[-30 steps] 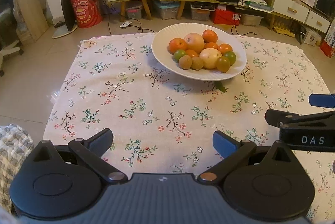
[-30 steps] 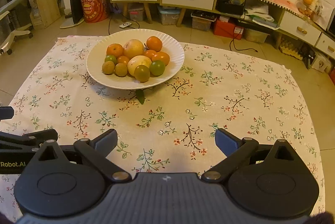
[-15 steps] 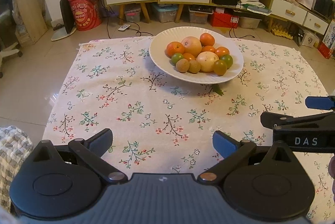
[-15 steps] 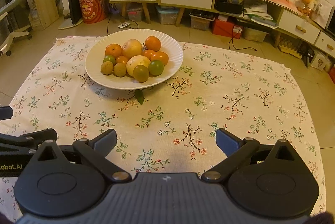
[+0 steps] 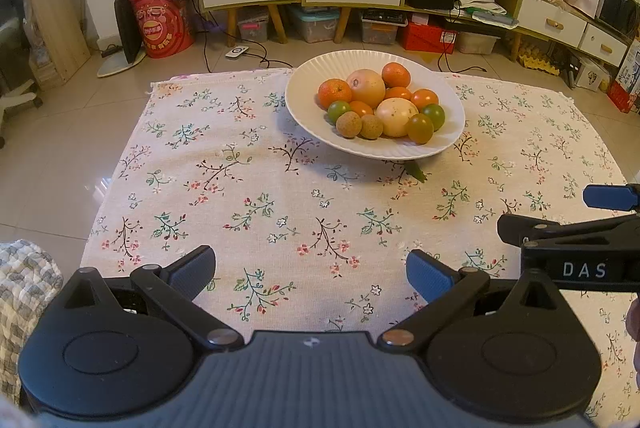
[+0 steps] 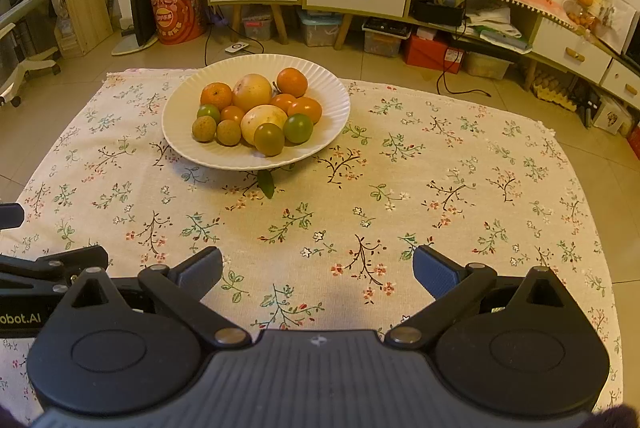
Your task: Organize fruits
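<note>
Pulled back slightly from fruit plate (image 5: 308, 115) since earlier.
Left tool (image 5: 311, 270), right tool (image 6: 318, 268): spread wide, empty, above table (image 6: 460, 228).

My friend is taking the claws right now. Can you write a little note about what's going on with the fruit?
Left claw: open, empty, over the flowery cloth.
Right claw: open, empty, beside it.
All the fruit sits in the white plate at the far side: oranges, green ones, two brown ones, two big pale ones.
A green leaf pokes out under the plate.
Done: fruit seems gathered. Left: likely nothing, or sorting.
</note>
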